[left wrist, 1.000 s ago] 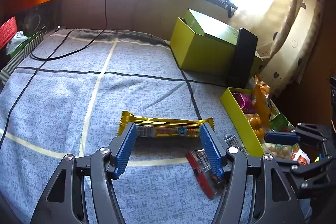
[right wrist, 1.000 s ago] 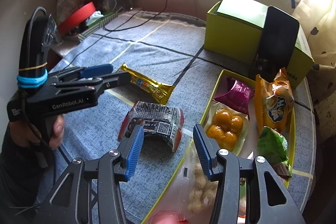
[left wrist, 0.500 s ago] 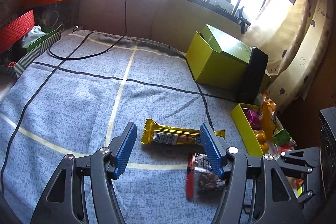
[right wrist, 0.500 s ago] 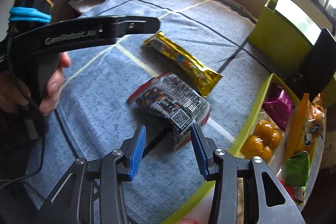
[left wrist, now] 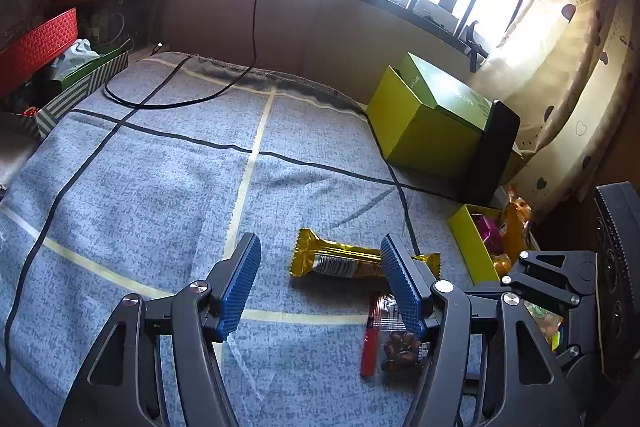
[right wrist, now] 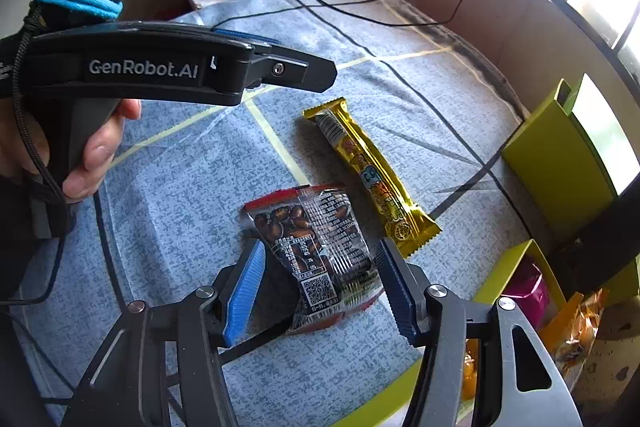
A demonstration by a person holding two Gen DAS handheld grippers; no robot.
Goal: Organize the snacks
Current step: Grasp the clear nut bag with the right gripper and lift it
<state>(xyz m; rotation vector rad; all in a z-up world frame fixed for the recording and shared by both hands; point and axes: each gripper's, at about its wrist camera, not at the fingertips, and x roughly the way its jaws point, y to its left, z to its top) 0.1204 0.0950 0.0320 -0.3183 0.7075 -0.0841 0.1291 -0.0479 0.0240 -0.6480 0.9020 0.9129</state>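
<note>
The right gripper (right wrist: 320,291) is pointing steeply down at the clear nut packet (right wrist: 316,247), and its jaws are opening at this moment. The packet is lying between the blue pads (right wrist: 244,291) but neither pad is pressing on it; a gap is showing on each side. Nothing is being held yet.

The left gripper (left wrist: 320,283) is standing wide and empty, with only grey cloth (left wrist: 160,195) between its pads. The gold snack bar (left wrist: 344,261) is lying just beyond its right fingertip, not between the jaws.

Judgement on the step in hand: the right gripper is lining up a pick of the packet, presumably for the yellow tray (right wrist: 512,267), which is sitting just to the right of the claw and is already carrying several snacks. To do it well, the pads should be settling low, close to the cloth, and closing across the packet's narrower width at the near end. The film is looking thin and slippery, so a pinch too high or too near the edge is likely to slide off or merely crease the wrapper.

Orientation: the packet's long axis is running away from the claw and tilting left, its red sealed end farthest from the pads and its code label nearest them — roughly in line with the fingers. The gold snack bar is lying beyond and to the right of the packet, apart from it, its long axis running diagonally from far-left to near-right.
</note>
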